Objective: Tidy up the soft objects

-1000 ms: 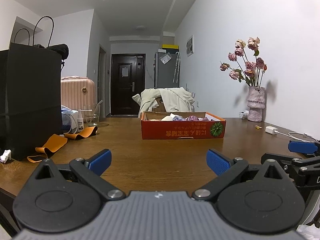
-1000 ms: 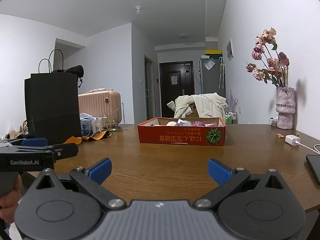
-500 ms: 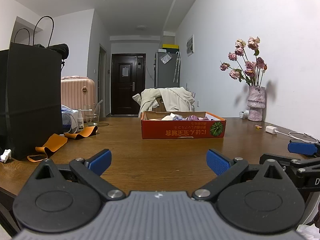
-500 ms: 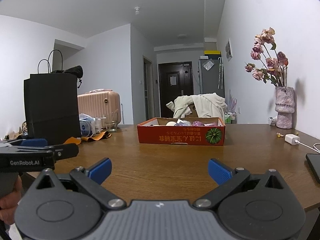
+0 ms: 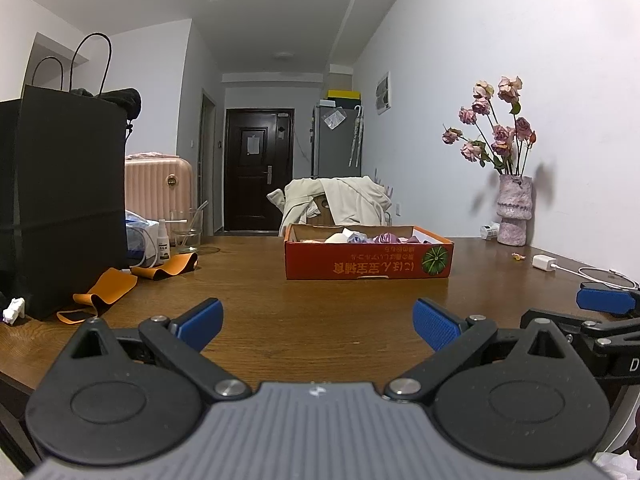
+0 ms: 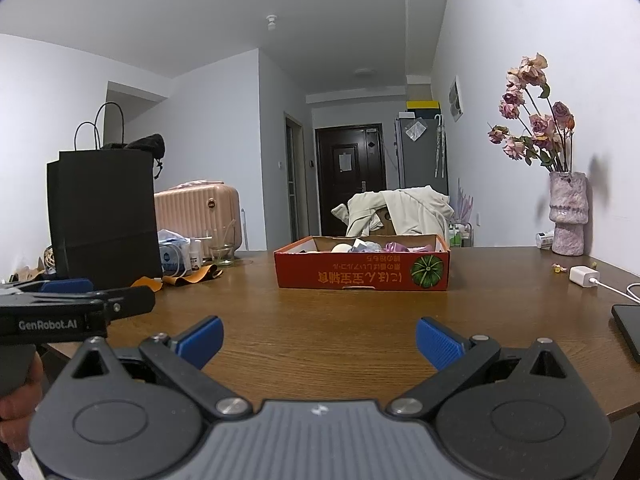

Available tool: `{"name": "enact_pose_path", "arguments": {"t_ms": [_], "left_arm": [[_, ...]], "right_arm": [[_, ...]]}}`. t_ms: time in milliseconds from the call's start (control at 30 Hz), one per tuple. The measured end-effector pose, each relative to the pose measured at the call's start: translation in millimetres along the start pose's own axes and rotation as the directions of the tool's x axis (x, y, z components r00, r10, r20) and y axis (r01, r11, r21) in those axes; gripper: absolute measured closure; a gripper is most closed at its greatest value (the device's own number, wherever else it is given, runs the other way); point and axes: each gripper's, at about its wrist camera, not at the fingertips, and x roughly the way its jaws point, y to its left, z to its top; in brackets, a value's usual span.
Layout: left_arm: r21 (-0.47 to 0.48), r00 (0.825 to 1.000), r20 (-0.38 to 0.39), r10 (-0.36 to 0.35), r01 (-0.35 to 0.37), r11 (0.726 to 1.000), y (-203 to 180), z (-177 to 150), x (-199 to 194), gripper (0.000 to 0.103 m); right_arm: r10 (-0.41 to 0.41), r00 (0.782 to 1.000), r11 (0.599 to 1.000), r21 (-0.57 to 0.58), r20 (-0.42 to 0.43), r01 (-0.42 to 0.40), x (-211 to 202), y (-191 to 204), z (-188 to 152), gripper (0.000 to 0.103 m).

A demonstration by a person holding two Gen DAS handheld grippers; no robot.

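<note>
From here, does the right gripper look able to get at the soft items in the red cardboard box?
Probably yes. The right gripper is open and empty, only bare wooden table lies before the red cardboard box, and the soft items sit under an open top.

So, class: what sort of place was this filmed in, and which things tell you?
Most likely a lived-in flat: a wooden dining table with a vase of dried roses, a pink suitcase by the wall, and a hallway to a dark entrance door.
</note>
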Motion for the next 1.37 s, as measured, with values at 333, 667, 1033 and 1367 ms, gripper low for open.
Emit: {"name": "enact_pose_path", "arguments": {"t_ms": [333, 667, 1033, 1367], "left_arm": [[0.015, 1.0, 0.03, 0.004, -0.004, 1.0, -5.9, 0.8, -6.1, 0.0], [0.013, 0.999, 0.033, 0.003, -0.003, 1.0, -7.2, 0.1, -7.5, 0.0], [0.014, 0.999, 0.039, 0.008, -0.008, 1.0, -8.5, 1.0, -8.8, 0.0], [0.009, 0.999, 0.039, 0.009, -0.01, 1.0, -8.4, 2.1, -8.4, 0.0]], "right_arm": [[-0.008, 1.0, 1.0, 0.006, 0.014, 0.008, -1.6, -0.8, 0.4, 0.0], [-0.008, 1.0, 1.0, 0.009, 0.013, 0.008, -1.3, -1.0, 0.0, 0.0], [-0.008, 1.0, 1.0, 0.008, 0.013, 0.008, -1.2, -0.9, -0.3, 0.0], [-0.01, 1.0, 1.0, 0.008, 0.012, 0.01, -1.1, -0.7, -0.8, 0.0]]}}
